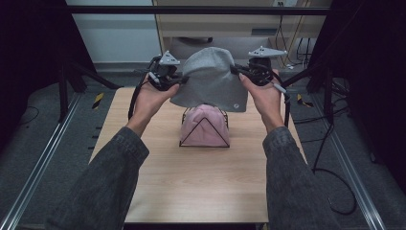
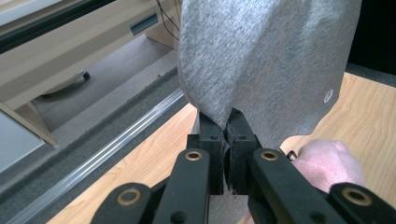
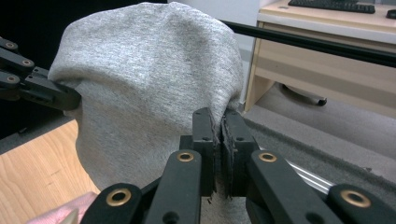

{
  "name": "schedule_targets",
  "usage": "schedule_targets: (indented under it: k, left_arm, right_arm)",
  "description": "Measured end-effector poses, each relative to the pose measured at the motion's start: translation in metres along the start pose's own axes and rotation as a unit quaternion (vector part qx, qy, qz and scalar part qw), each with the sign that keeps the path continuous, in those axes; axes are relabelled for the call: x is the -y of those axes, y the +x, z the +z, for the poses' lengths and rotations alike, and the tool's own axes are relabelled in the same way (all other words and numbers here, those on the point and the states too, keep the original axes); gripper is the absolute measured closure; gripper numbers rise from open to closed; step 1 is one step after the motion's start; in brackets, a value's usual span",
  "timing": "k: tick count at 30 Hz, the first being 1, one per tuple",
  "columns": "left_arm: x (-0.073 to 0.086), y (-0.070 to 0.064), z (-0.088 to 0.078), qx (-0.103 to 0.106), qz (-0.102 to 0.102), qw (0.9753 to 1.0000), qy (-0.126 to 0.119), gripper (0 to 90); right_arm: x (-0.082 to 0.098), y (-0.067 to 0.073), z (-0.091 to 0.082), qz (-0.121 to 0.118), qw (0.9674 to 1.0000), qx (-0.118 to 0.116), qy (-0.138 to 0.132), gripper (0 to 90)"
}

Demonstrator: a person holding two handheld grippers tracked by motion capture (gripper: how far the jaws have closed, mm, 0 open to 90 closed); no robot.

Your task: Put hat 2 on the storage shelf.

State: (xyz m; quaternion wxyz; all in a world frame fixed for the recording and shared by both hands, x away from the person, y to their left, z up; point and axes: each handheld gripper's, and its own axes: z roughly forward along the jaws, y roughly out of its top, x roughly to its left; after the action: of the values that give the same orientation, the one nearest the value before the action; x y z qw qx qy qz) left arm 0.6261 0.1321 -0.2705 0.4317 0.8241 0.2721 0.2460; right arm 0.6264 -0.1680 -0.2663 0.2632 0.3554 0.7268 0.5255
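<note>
Grey hat [image 1: 210, 79] hangs between our left gripper [image 1: 178, 80] and right gripper [image 1: 238, 71], both clamped on its edges, seemingly above a pink hat [image 1: 204, 127] on the table [image 1: 191, 187].

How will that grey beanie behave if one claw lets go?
Probably floppy: the grey beanie sags between the left claw and right claw, each pinching an edge. It would likely swing and hang from the remaining claw. Likely light; thin knit, no visible strain.
</note>
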Motion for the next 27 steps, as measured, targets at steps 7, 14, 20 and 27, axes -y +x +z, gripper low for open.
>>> schedule_targets:
  k: [7, 14, 20, 27]
  left_arm:
    - [0.003, -0.002, 0.001, 0.006, -0.002, 1.0, 0.007, 87.4]
    - [0.007, -0.005, 0.004, 0.006, -0.003, 0.9999, 0.009, 87.3]
    - [0.015, -0.005, 0.007, 0.007, -0.005, 0.9999, 0.012, 87.3]
    - [0.025, -0.006, 0.012, 0.008, -0.009, 0.9998, 0.019, 87.3]
  right_arm:
    - [0.006, 0.0, 0.0, 0.002, 1.0, -0.001, 0.007, 85.8]
    - [0.007, 0.0, -0.001, 0.001, 0.9999, -0.001, 0.012, 85.8]
    - [0.016, 0.0, 0.001, 0.0, 0.9998, 0.001, 0.022, 85.8]
    - [0.028, 0.003, 0.006, 0.0, 0.9995, 0.0, 0.032, 85.8]
